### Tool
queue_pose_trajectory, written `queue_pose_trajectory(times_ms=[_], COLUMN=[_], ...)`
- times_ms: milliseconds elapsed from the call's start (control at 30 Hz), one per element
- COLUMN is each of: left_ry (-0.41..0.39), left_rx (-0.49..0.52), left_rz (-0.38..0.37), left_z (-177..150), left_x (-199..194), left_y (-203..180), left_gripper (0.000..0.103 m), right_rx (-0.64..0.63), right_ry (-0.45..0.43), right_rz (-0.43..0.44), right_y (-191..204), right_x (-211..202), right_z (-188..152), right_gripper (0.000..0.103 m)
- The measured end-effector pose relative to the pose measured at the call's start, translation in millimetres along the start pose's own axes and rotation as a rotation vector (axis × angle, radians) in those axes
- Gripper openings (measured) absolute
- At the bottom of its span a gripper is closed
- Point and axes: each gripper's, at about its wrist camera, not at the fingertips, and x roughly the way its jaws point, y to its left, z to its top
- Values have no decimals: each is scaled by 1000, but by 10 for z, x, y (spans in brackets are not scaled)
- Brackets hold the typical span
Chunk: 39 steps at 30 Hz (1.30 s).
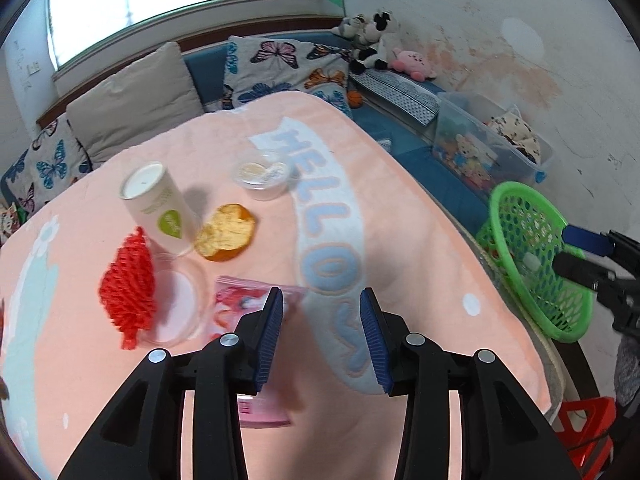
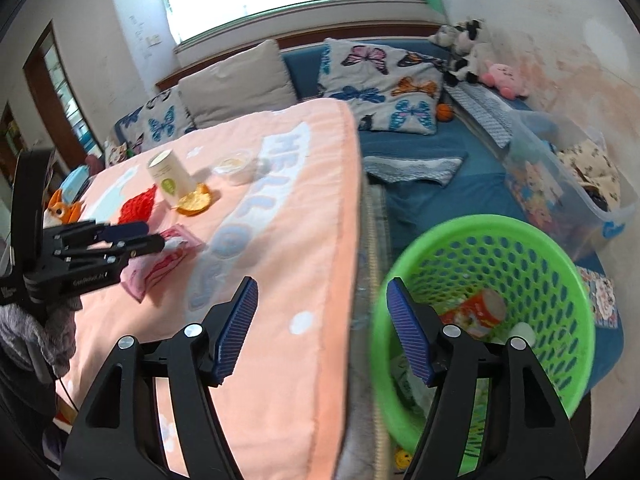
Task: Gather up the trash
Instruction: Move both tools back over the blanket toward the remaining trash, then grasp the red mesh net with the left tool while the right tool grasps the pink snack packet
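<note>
On the peach blanket (image 1: pixel 400 220) lie a tilted white paper tub (image 1: pixel 160 208), an orange peel (image 1: pixel 226 232), a red foam net (image 1: pixel 128 292), a clear lid (image 1: pixel 180 304), a lidded clear cup (image 1: pixel 262 176) and a pink packet (image 1: pixel 236 304). My left gripper (image 1: pixel 320 300) is open just right of the packet, with only blanket between its pads; from the right wrist its tips (image 2: pixel 156 237) hover over the packet (image 2: pixel 176 256). My right gripper (image 2: pixel 322 286) is open and empty above the table edge, beside the green basket (image 2: pixel 500 240), which holds a red can (image 2: pixel 476 312).
Behind the table runs a blue sofa (image 2: pixel 420 152) with butterfly cushions (image 1: pixel 276 68) and plush toys (image 1: pixel 372 40). A clear storage box (image 1: pixel 492 140) stands by the wall behind the basket (image 1: pixel 532 256). A red stool (image 1: pixel 584 420) sits low on the right.
</note>
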Motion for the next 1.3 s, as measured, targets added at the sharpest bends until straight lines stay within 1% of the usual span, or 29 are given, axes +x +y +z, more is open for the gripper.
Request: queue_pose_trajectory(times_ms=[100,133,267,300,333,467,533,733,800,900,967,1067,1167,1200,1233,1300], left_ry=[-7,-12,-24,-27,-30,-27,-18,38,46,55,62,67,69,68,67,55], left_rx=[-21,-27,-46,-53,-65,-119,-144,-193,-199,-212,-216,-220,-219,-215,-213,-204], left_rz=[22,37,93,107,126,168,187,181,184,168,156,136,123,116,113,111], left_z=[17,31,56,56,57,65,40,-91,-130,-168,-171,-170,-163,-166,-156,-157], left_x=[-50,-65,-108,-117,-127,-118,-99,66,107,158,198,249,294,306,310,304], left_y=[135,194,411,470,567,859,1017,1312,1364,1436,1490,1540,1554,1549,1538,1511], left_gripper=[44,46,48,51,54,56,60,61,61,61,58,54,46,42,40,36], right_rx=[-28,-37,-74,-81,-85,-97,-101,-100,-91,-62,-34,2,35,47,55,56], right_ry=[14,18,36,42,49,80,95,153,173,207,232,257,279,288,296,297], right_rz=[32,41,83,93,103,152,172,233,251,266,280,278,275,283,292,295], right_y=[181,238,495,546,595,819,921,1234,1340,1448,1495,1545,1554,1550,1548,1552], right_x=[90,120,248,279,314,478,554,857,959,1132,1248,1404,1523,1553,1574,1579], right_z=[24,42,105,117,125,179,201,237,237,240,233,224,209,204,192,176], right_gripper=[70,70,72,73,73,73,73,73,73,73,73,73,67,64,59,53])
